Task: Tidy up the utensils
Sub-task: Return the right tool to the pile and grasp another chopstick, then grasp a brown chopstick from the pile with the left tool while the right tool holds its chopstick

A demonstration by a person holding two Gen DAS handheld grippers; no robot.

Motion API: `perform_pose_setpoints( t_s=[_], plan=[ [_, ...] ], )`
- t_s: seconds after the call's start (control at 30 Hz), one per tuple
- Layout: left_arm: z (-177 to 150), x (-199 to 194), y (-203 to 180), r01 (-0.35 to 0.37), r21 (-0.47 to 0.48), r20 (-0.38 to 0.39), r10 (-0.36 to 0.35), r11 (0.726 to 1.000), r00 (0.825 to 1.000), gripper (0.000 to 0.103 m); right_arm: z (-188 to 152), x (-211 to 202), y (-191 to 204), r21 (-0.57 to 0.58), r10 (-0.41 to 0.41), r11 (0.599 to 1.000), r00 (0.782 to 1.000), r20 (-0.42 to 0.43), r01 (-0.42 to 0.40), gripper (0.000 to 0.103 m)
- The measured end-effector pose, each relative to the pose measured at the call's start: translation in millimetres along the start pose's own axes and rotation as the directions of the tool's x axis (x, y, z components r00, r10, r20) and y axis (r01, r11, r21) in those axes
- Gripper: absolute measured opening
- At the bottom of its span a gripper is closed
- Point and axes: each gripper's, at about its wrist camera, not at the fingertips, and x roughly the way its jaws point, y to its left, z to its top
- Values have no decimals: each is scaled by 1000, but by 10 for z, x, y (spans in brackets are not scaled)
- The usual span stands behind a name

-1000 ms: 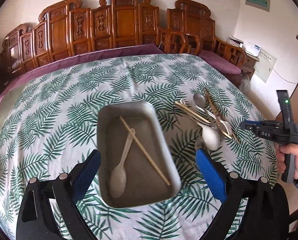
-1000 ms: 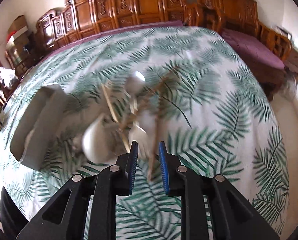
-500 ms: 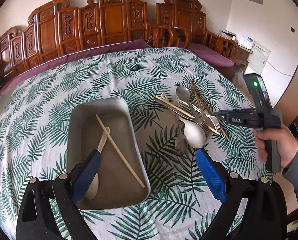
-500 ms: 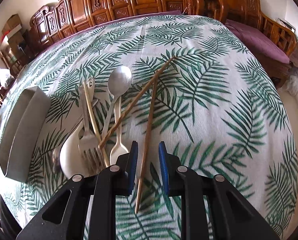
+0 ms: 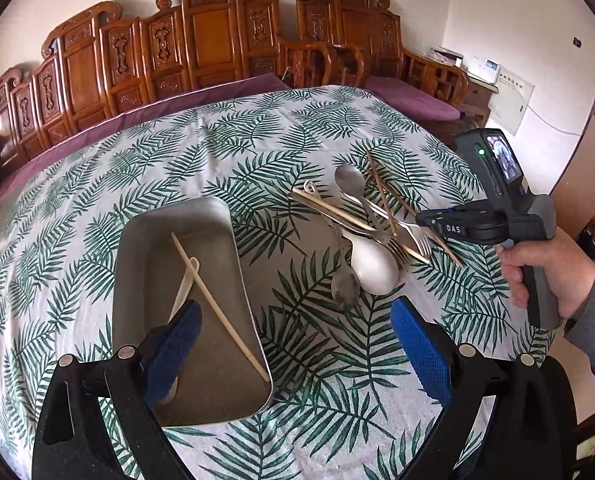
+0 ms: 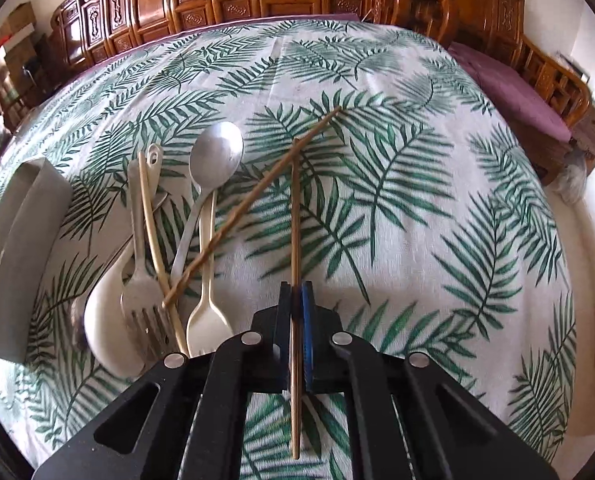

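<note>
Between the blue pads of the right gripper (image 6: 296, 308): one dark wooden chopstick (image 6: 295, 216), clamped. The jaws have just been closing and now press on it from both sides. Its long axis runs straight ahead along the fingers, far tip out over the leaf-print tablecloth (image 6: 417, 200), near end passing back under the gripper body. Whether it is lifted or lies on the cloth, I cannot tell.

Just left of the grip lies the remaining pile: a second dark chopstick (image 6: 253, 204) crossing the held one near its far tip, a metal spoon (image 6: 217, 156), a metal fork (image 6: 139, 280), a pale chopstick (image 6: 153, 232), a cream spoon (image 6: 207, 320) and a larger white spoon (image 6: 105, 320).

The grey tray (image 6: 21, 248) sits farther left, beyond the pile, long side roughly parallel to the held stick. Judgement: the carry goes leftward over the pile, with little turning needed.

Left gripper (image 5: 297, 328): spread wide, holding nothing, hovering over the tray's near end. It is the nearer hand to the tray (image 5: 233, 280), which already holds a pale chopstick (image 5: 217, 304) and a pale spoon (image 5: 185, 284).

Hidden: the spoon's bowl behind the left blue pad (image 5: 173, 348); a small dark spoon (image 5: 345, 288) partly under the white one.
</note>
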Motion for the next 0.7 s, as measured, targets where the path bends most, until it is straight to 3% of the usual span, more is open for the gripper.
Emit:
perform_pose_setpoints(
  t_s=[0.47,0.7],
  plan=[
    [292,431,-334,37,13,-43,-37,999,998,92,-411,-239,-431,26,-33,999,999,13,32,6],
    [554,693,-563,39,57,-70,-35,998,997,91,-453,-255,-510,31,-3,1000,999,39,2,6]
  ],
)
